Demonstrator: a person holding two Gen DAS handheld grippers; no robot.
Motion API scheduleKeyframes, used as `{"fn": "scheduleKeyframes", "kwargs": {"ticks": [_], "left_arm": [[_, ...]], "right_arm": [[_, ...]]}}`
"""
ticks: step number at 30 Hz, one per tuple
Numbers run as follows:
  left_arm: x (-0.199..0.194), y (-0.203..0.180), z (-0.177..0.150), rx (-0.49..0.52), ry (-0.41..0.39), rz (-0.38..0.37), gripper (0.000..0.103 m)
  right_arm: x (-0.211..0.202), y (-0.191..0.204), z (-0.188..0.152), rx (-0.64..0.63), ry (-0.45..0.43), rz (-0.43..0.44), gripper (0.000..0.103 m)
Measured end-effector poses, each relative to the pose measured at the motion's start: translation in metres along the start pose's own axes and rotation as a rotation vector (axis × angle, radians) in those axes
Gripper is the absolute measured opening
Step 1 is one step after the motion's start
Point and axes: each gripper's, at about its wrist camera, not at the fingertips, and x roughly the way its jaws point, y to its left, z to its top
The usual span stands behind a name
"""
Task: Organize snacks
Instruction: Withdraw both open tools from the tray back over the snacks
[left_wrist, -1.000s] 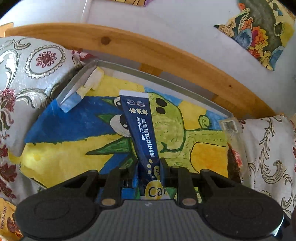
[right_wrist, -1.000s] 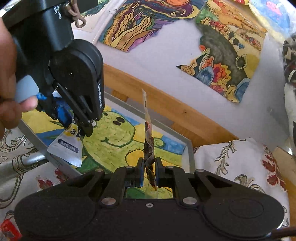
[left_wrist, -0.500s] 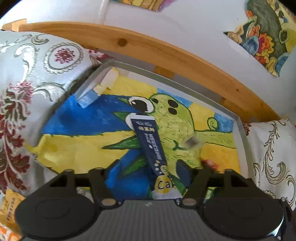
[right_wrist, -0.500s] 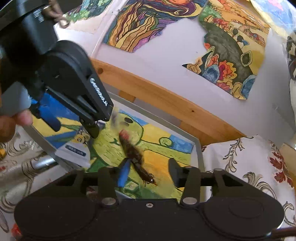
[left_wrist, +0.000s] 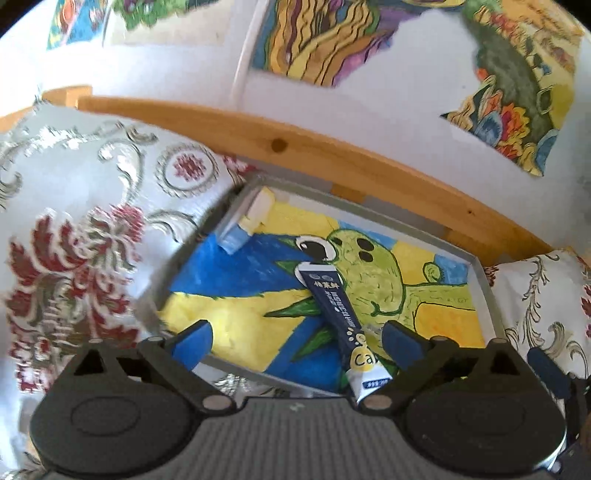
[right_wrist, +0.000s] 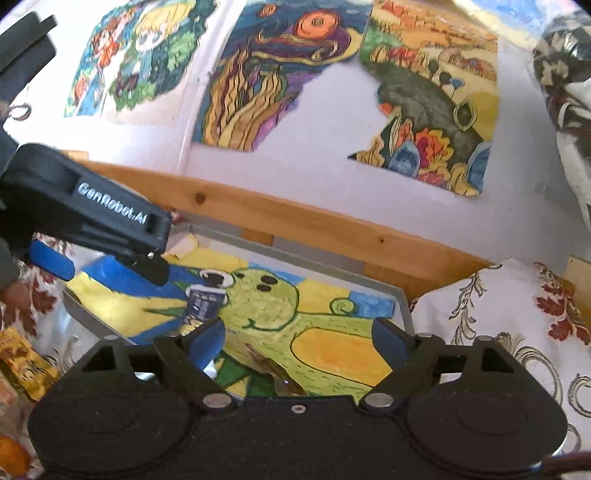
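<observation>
A dark blue stick sachet (left_wrist: 338, 314) with a white end lies flat in the grey tray (left_wrist: 484, 291), on the painted green creature lining it. My left gripper (left_wrist: 297, 345) is open above the tray's near edge, the sachet lying free between its blue pads (left_wrist: 194, 339). In the right wrist view the same sachet (right_wrist: 203, 304) shows behind the left blue pad. A brown snack packet (right_wrist: 275, 373) lies in the tray just in front of my right gripper (right_wrist: 299, 341), which is open. The left gripper's body (right_wrist: 92, 214) hangs at the upper left there.
A wooden rail (left_wrist: 332, 155) runs behind the tray, with paintings on the white wall (right_wrist: 332, 173) above. Patterned cushions flank the tray: left (left_wrist: 85, 229), right (right_wrist: 517, 321). A yellow snack packet (right_wrist: 22, 363) lies at the far left. A person's hand (right_wrist: 14, 291) holds the left gripper.
Both grippers opened and dropped their loads into the tray: the blue sachet from the left, the brown packet from the right. Both have since pulled back and up, jaws wider.
</observation>
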Motion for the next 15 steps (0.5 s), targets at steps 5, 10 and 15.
{"fn": "scheduleKeyframes", "kwargs": {"ticks": [5,10,15], "left_arm": [[-0.031,0.008,-0.010,0.025,-0.066,0.004,0.102],[-0.060,0.020,-0.023,0.030,-0.113,0.027,0.102],[-0.087,0.031,-0.036,0.046,-0.148,0.041,0.102]], "right_arm": [[-0.032,0.003,0.003,0.005,-0.062,-0.001,0.099],[-0.064,-0.001,0.008,0.056,-0.097,0.013,0.102],[-0.095,-0.001,0.009,0.096,-0.120,0.021,0.102]]}}
